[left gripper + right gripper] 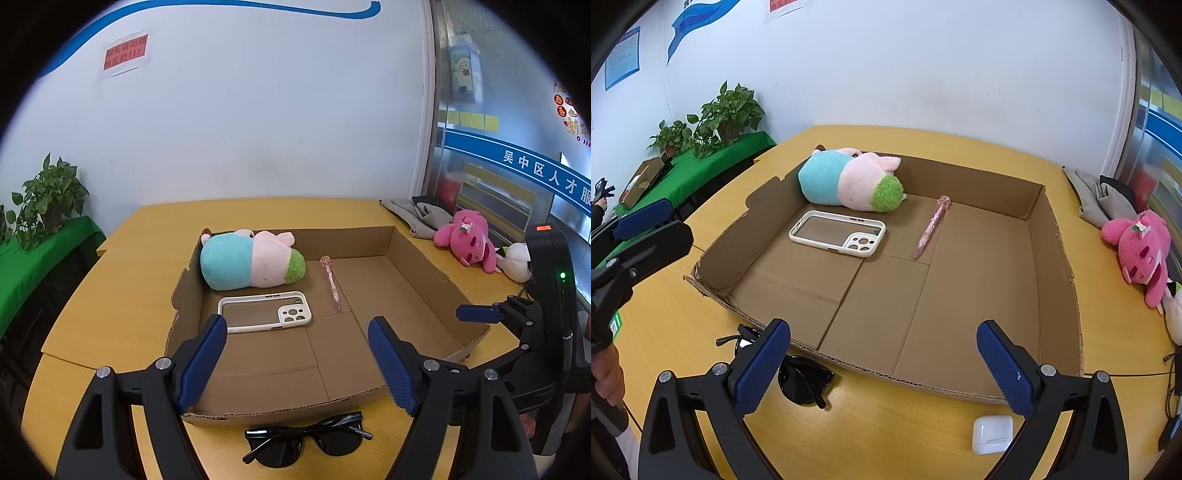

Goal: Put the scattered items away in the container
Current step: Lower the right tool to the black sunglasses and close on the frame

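Both grippers are held wide open, with nothing in them.

Nearest, the sunglasses and white earbud case are seen on the table, just outside the cardboard box. Farther in, a phone case, pink pen and plush toy are laid inside.

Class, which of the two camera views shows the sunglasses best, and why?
The left wrist view: the sunglasses lie whole and unblocked on the table, just in front of the cardboard box. In the right wrist view, the right gripper's blue finger covers part of them, leaving one lens clear.
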Demonstrator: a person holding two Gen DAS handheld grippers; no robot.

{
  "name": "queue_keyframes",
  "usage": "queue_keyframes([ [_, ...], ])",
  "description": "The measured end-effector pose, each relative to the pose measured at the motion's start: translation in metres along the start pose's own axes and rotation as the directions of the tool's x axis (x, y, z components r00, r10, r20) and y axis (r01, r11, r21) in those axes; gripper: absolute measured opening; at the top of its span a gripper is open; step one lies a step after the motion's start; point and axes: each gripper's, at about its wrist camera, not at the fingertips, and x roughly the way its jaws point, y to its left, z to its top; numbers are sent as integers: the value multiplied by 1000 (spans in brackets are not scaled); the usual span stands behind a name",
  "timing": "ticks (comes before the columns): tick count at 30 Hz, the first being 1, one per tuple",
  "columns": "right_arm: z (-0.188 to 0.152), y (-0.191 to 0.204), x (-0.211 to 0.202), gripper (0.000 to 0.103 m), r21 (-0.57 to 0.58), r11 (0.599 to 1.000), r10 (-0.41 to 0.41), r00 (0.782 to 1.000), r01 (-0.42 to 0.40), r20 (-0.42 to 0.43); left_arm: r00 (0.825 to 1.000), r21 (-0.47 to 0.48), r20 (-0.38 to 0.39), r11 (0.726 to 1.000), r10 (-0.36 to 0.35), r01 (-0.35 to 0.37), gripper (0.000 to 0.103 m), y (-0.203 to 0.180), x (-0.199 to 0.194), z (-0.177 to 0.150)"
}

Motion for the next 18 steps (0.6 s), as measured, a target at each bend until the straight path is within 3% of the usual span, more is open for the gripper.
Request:
queue_keyframes([
  [10,-1,-3,8,103,12,1000,-2,1000,2,-21,999,-30,-43,999,-23,22,79,9,6,-13],
  [18,-6,-8,14,103,9,1000,17,999,-16,-33,992,-53,-95,995,-85,80,79,19,9,-32],
])
